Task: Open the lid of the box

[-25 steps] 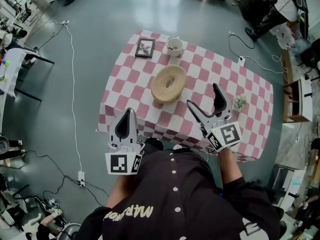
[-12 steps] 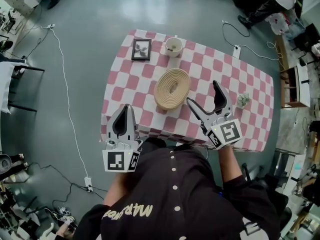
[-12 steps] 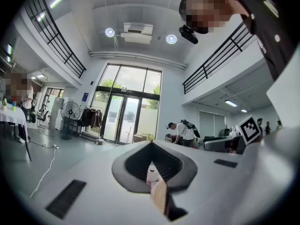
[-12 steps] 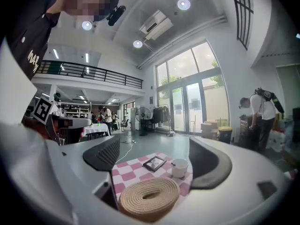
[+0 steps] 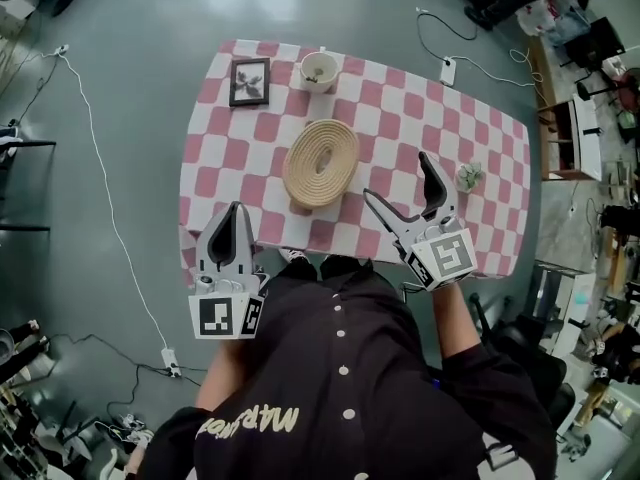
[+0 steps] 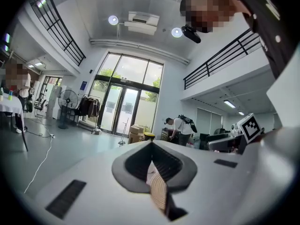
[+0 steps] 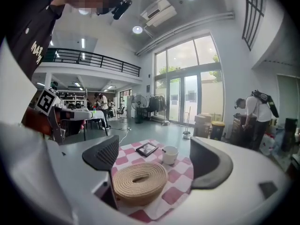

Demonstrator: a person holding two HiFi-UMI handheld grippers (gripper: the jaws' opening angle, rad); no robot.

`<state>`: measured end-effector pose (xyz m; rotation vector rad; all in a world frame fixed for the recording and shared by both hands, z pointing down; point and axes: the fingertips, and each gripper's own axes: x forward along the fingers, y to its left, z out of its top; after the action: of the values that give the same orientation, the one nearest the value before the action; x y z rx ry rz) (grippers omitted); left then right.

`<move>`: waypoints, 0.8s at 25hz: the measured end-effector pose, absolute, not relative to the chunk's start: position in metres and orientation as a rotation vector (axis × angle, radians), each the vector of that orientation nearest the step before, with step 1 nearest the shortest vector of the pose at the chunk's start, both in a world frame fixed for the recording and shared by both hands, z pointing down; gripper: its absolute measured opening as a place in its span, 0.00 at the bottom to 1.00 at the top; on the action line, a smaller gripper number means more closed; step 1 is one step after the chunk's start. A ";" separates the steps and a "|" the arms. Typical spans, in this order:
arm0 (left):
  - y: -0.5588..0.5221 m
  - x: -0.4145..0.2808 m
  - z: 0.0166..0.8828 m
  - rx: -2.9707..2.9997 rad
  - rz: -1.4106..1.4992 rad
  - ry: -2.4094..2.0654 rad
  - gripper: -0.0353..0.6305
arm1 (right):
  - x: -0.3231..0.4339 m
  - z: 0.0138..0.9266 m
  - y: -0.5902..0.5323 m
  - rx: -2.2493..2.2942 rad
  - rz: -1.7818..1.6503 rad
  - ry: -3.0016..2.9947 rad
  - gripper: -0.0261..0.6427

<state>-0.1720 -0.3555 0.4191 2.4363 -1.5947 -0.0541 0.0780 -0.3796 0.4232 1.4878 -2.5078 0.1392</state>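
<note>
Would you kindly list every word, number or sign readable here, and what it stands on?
"Mar…": yellow lettering on the shirt, the rest too distorted to read.
Cubes on the left gripper and right gripper: square marker patterns only, no letters.
Nothing else is legible.

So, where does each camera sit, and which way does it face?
Head view: on the head, steeply down at the checked table; shows the shirt, left tool, right tool.
Left gripper view: on the left tool, along shut jaws toward glass doors; shirt top right.
Right gripper view: on the right tool, past open jaws at the woven box and cup; shirt at left.
Shared: head and right gripper views both show woven box and cup.
</note>
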 end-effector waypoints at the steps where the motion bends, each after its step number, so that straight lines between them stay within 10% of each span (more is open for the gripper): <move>1: -0.356 -0.169 0.420 2.433 -0.052 -1.601 0.07 | 0.080 0.426 -0.382 1.468 0.127 -2.502 0.73; 20: -0.336 -0.163 0.398 2.346 -0.077 -1.799 0.07 | 0.057 0.573 -0.398 0.574 -0.327 -2.225 0.75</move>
<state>-0.1634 -0.3365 0.3976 2.3463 -1.7992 -0.0773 0.0573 -0.3978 0.5730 0.5743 -2.2251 -0.3269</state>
